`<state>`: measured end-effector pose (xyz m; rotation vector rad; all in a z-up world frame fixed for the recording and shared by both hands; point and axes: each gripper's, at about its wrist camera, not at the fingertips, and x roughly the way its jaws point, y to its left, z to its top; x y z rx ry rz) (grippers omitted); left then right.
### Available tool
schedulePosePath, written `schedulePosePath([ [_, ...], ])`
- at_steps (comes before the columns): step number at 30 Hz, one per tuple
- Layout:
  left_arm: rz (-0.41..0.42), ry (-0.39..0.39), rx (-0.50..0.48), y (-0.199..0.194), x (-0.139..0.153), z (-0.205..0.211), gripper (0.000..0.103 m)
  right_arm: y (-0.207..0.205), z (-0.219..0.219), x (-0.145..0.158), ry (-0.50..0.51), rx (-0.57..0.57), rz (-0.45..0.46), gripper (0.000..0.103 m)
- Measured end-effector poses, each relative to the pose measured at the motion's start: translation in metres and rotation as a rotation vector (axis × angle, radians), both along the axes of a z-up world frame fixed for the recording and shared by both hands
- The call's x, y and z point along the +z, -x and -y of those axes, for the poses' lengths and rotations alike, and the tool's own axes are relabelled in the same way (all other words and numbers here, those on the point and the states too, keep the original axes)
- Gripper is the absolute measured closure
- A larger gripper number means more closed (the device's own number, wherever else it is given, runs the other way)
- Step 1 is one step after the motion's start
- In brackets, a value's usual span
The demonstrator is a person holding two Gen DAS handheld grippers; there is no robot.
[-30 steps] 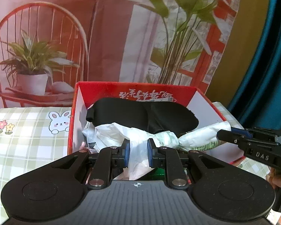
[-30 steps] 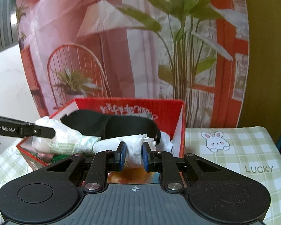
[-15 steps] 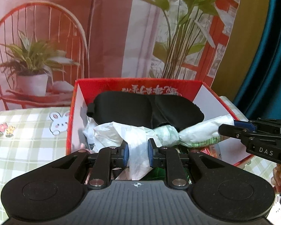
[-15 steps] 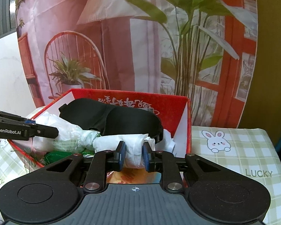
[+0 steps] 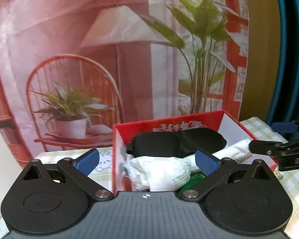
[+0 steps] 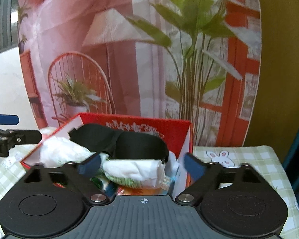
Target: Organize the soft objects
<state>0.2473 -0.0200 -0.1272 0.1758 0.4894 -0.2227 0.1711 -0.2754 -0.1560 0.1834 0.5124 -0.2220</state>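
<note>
Red cardboard forms the open box [image 5: 169, 124] that sits on the checked, rabbit-printed surface [image 6: 239, 155], in front of a printed backdrop [image 5: 89, 59] showing a wire chair, a potted plant and a lamp. In the left wrist view the left gripper [image 5: 147, 159] stands released, its blue-padded fingers [image 5: 87, 159] spread wide: the left one lies outside the box's left wall over the cloth, the right one over the box interior. Between them, inside the box and touching neither pad, lies a twisted white plastic bag [image 5: 159, 171] with green print, running rightward across the box toward its right wall. Behind the bag a black eye mask [image 5: 179, 143] rests against the back wall. Something green shows underneath the bag, too hidden to name. At the far right of that view the right gripper [image 5: 285, 151] pokes in at the box's right edge.

In the right wrist view the left gripper [image 6: 10, 137] shows at the far left edge, beside the box [image 6: 169, 125]. The bag [image 6: 133, 169] lies low in the box, the mask [image 6: 125, 143] draped just behind and above it. The right gripper [image 6: 141, 167] is likewise released, its fingers [image 6: 193, 167] splayed to either side of the bag's rolled end without touching it.
</note>
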Motion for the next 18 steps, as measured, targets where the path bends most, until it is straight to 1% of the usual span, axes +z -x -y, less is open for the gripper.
schedulePosePath([
  [1,0.006,0.001,0.011,0.004,0.004,-0.002,0.0,0.003,-0.001,0.004,0.002,-0.003,0.011,0.0],
  [6,0.024,0.042,0.021,0.027,0.025,-0.012,0.0,0.019,-0.014,0.03,0.027,-0.015,0.052,0.0],
  [10,0.061,0.024,0.057,0.049,0.042,-0.012,0.0,0.034,-0.024,0.051,0.03,-0.014,0.085,0.0],
  [18,0.092,0.022,0.074,0.089,0.075,-0.017,0.0,0.065,-0.041,0.095,0.015,-0.074,0.113,0.0],
])
